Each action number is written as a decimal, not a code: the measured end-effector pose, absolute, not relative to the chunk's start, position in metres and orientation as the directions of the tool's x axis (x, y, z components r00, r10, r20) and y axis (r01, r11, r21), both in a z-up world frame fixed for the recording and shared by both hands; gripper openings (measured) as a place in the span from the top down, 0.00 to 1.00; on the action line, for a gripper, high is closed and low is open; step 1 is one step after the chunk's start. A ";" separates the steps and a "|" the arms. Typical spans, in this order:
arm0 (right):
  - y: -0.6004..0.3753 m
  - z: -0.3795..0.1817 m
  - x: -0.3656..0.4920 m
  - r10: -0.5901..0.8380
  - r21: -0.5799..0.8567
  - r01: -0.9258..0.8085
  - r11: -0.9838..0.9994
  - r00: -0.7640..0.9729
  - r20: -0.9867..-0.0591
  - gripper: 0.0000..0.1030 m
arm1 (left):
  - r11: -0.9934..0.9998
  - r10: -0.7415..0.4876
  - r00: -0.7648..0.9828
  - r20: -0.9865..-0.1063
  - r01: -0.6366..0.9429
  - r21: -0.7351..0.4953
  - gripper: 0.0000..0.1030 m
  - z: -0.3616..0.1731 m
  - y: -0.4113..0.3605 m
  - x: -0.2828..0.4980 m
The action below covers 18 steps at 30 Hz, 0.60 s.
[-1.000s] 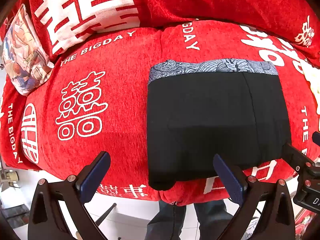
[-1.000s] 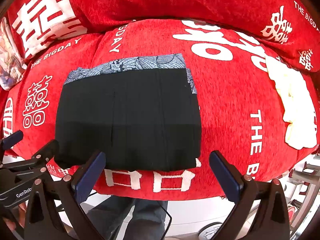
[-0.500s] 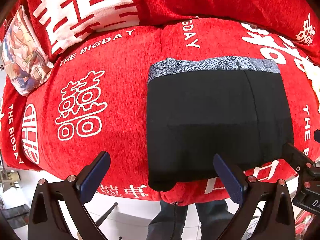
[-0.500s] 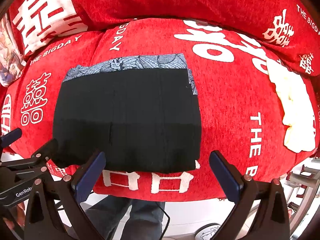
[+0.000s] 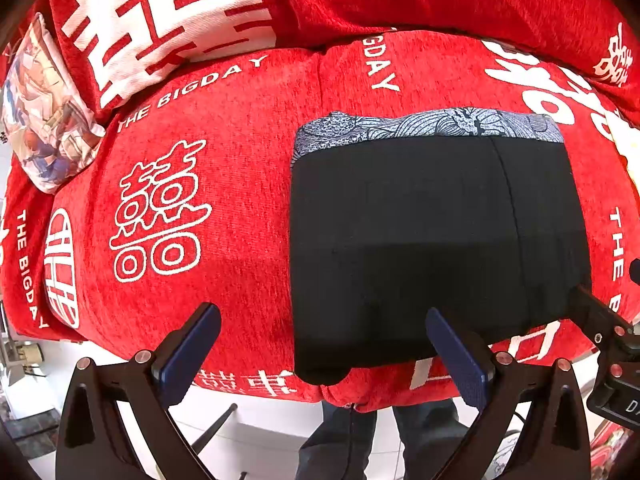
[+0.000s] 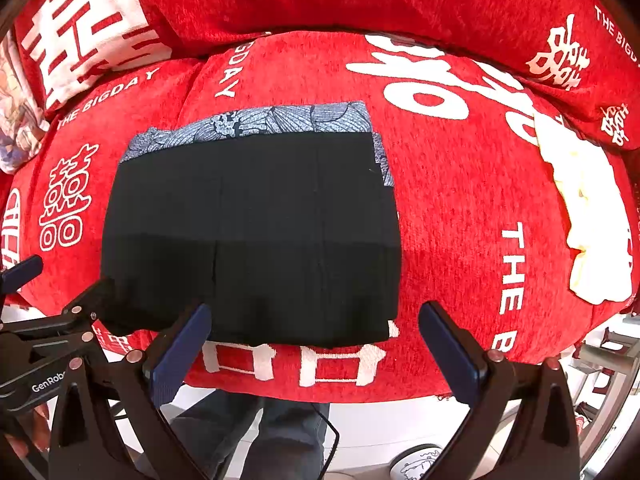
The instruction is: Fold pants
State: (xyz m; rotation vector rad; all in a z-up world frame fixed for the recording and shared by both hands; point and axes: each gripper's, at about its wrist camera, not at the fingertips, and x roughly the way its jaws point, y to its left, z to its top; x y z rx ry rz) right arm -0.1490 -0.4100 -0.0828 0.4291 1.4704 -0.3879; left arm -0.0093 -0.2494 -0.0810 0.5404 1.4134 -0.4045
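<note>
Flanking folded pants: cream cloth, printed cushion.

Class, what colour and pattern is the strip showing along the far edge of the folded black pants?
The strip is blue-grey with a pale leaf print, clearest in the right wrist view.

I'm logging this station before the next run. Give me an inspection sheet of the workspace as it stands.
Surface: red sofa cover with white lettering.
Job's things: black pants folded into a rectangle, a blue patterned band showing along the far edge.
Clutter: pale yellow cloth to the right; printed pillow to the left.
Grippers: left tool open and empty; right tool open and empty, both at the near edge.
Cables: thin black cable hanging below the sofa edge.
Surroundings: a person's legs in jeans, white floor.
</note>
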 end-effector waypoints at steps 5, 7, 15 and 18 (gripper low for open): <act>-0.411 -0.084 -0.149 0.012 0.041 0.500 0.865 0.062 -0.998 0.00 | 0.813 0.054 0.123 -0.991 0.571 0.115 0.00 -0.083 -0.252 -0.009; -0.413 -0.085 -0.149 0.012 0.041 0.501 0.865 0.060 -0.998 0.00 | 0.813 0.054 0.123 -0.991 0.571 0.115 0.00 -0.083 -0.253 -0.009; -0.415 -0.088 -0.148 0.016 0.042 0.499 0.866 0.056 -0.998 0.00 | 0.813 0.058 0.123 -0.991 0.570 0.119 0.00 -0.084 -0.255 -0.008; -0.416 -0.089 -0.147 0.018 0.042 0.497 0.867 0.052 -0.998 0.00 | 0.813 0.057 0.122 -0.991 0.571 0.117 0.00 -0.084 -0.255 -0.008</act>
